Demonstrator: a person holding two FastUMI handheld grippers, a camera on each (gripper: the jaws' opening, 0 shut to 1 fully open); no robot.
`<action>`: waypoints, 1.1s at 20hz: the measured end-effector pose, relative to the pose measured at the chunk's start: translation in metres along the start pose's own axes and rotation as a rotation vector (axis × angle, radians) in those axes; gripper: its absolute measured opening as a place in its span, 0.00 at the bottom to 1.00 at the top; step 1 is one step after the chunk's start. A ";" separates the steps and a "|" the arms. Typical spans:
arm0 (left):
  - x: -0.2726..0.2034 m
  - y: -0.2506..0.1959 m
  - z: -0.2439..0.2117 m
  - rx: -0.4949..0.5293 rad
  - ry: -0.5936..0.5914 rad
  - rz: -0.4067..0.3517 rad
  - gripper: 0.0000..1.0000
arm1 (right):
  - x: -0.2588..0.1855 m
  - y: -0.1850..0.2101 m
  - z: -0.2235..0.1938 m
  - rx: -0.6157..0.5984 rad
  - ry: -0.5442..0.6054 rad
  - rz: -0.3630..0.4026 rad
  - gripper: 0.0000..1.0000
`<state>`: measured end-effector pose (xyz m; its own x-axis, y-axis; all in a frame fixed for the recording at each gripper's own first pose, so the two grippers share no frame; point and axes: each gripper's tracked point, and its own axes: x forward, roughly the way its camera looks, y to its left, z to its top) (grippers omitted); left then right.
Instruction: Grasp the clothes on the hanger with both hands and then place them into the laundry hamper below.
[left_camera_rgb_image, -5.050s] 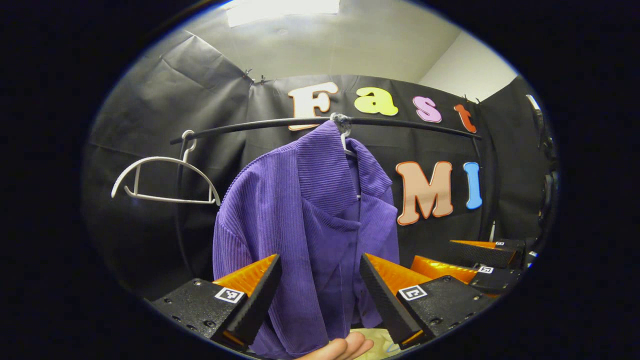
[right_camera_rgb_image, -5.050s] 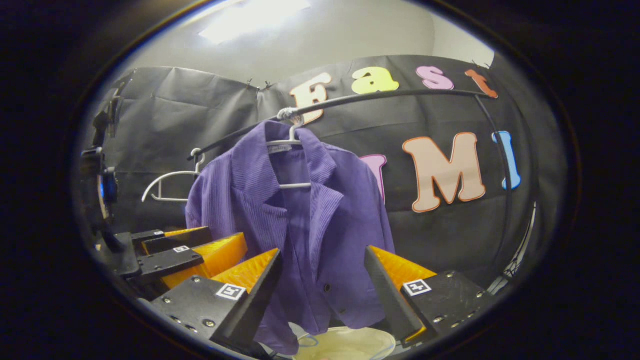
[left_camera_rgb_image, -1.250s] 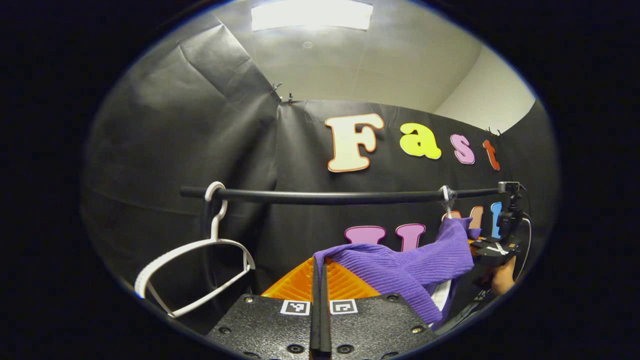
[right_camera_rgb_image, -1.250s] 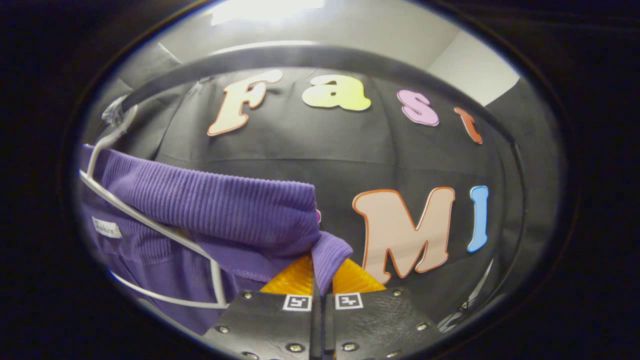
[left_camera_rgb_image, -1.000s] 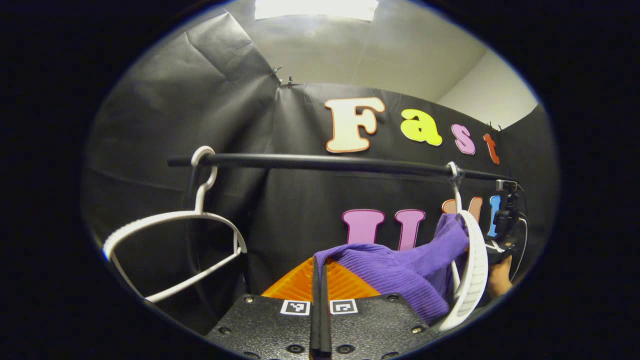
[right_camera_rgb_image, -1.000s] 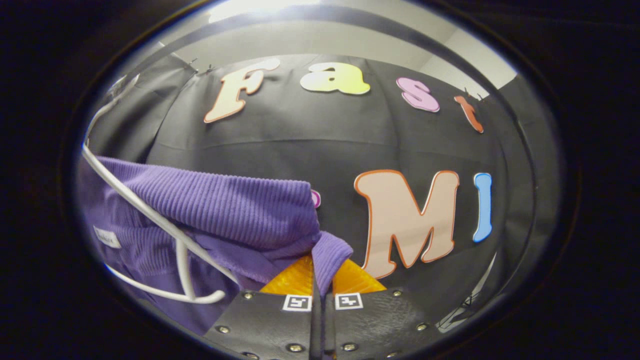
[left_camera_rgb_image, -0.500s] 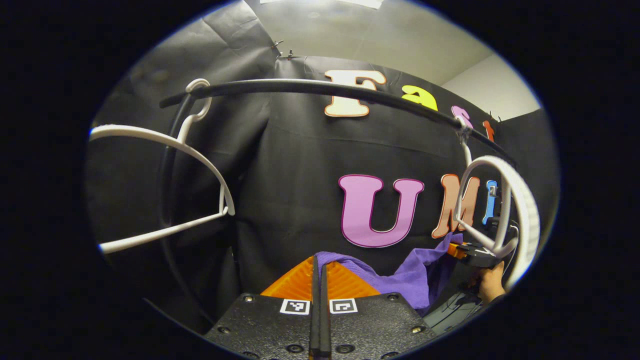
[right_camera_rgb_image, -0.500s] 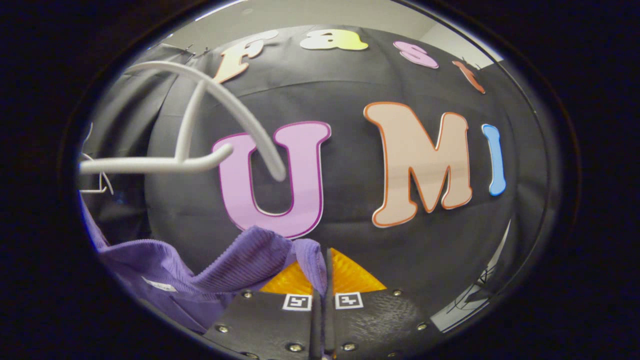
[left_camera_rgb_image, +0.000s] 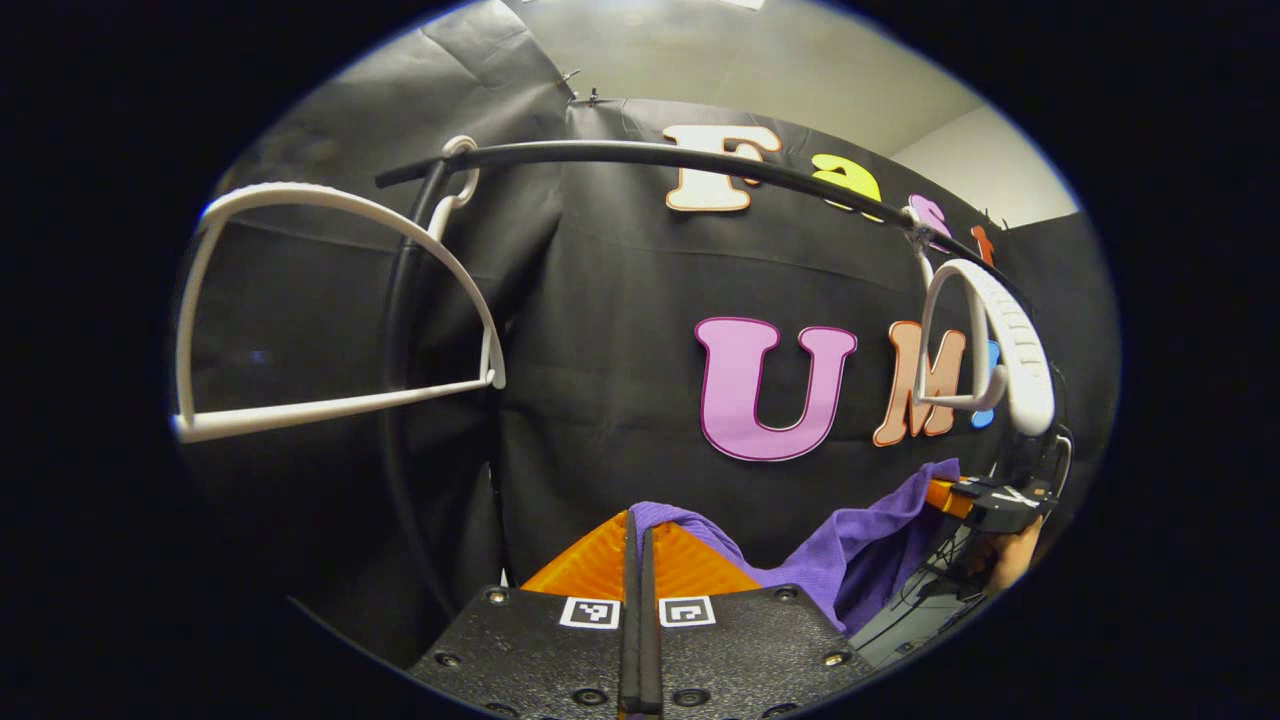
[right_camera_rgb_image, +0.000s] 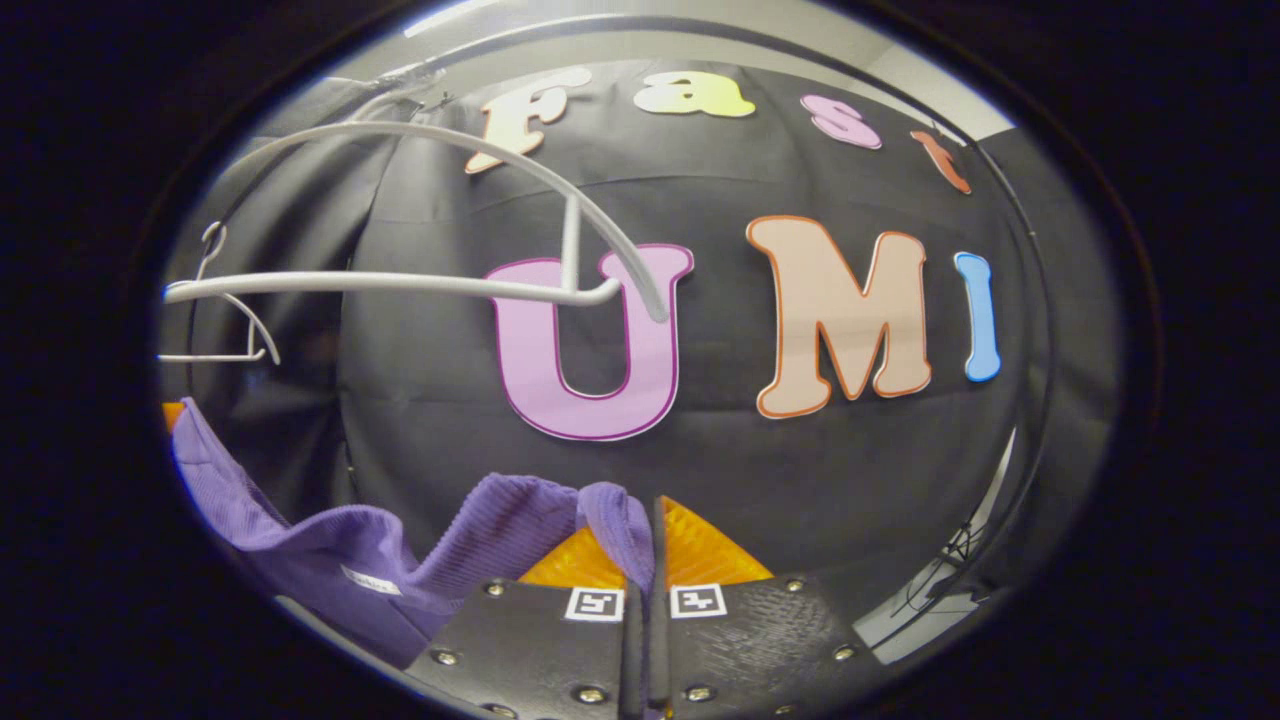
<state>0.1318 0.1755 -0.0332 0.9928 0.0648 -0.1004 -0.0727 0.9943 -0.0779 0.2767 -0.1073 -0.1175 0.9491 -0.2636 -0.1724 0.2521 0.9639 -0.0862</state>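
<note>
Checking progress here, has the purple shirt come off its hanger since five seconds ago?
Yes. The purple shirt now hangs below the bare white hanger, which stays on the black rail.

A black rail (left_camera_rgb_image: 640, 155) spans the booth, carrying two bare white hangers (left_camera_rgb_image: 330, 310) (left_camera_rgb_image: 990, 340) hooked over it.

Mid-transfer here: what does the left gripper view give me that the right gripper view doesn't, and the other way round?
Left gripper view: the right hand-held gripper farther off, the hand holding it, and the purple garment stretched between the two grippers. Right gripper view: the garment's white neck label. Both: the garment pinched in the view's own shut gripper, here the left hand-held gripper, plus the near bare hanger and the far bare hanger.
</note>
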 end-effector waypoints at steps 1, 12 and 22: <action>-0.006 -0.002 -0.001 0.003 0.004 -0.006 0.00 | -0.010 0.002 0.000 -0.002 0.000 0.001 0.03; -0.059 -0.053 0.015 0.015 -0.021 -0.092 0.00 | -0.120 0.012 0.043 0.004 -0.070 0.023 0.03; -0.074 -0.138 -0.005 0.032 -0.007 -0.216 0.00 | -0.184 0.031 0.057 0.038 -0.144 0.078 0.03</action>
<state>0.0678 0.0334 -0.0197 0.9856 -0.1501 -0.0774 0.1451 0.9872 -0.0658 0.1207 -0.0264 -0.0321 0.9827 -0.1823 -0.0341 0.1809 0.9827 -0.0400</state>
